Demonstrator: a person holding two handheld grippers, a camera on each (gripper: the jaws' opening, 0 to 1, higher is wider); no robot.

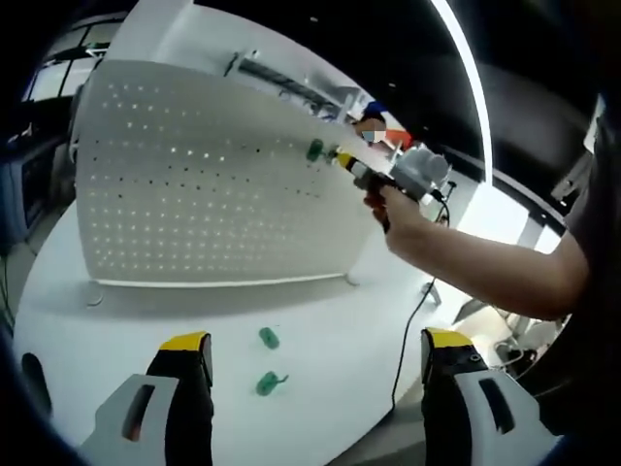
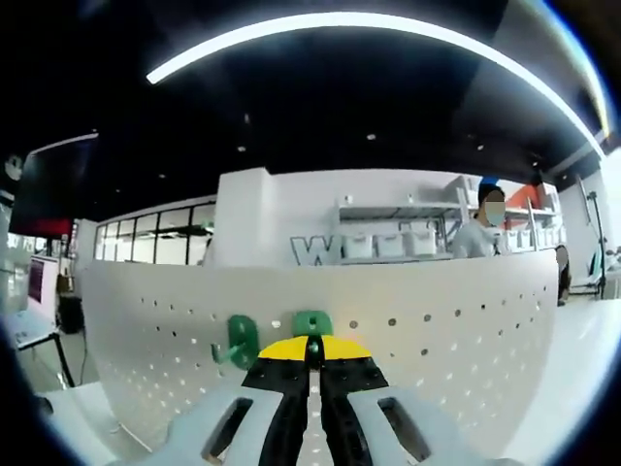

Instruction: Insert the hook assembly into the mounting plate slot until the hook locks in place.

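The right gripper is pressing a green plastic hook against the white perforated mounting plate, while the left gripper is hanging back over the white counter.

In the left gripper view, the left jaws with yellow tips are standing wide apart and holding nothing, and two more small green plastic hooks are lying on the counter between them, in front of the upright plate. Further right in this view, a person's hand is holding the right gripper at a green hook on the plate's upper right part. In the right gripper view, another green hook is hanging on the plate just left of the jaws, which are nearly closed and pinching the lower edge of the hook at the plate.
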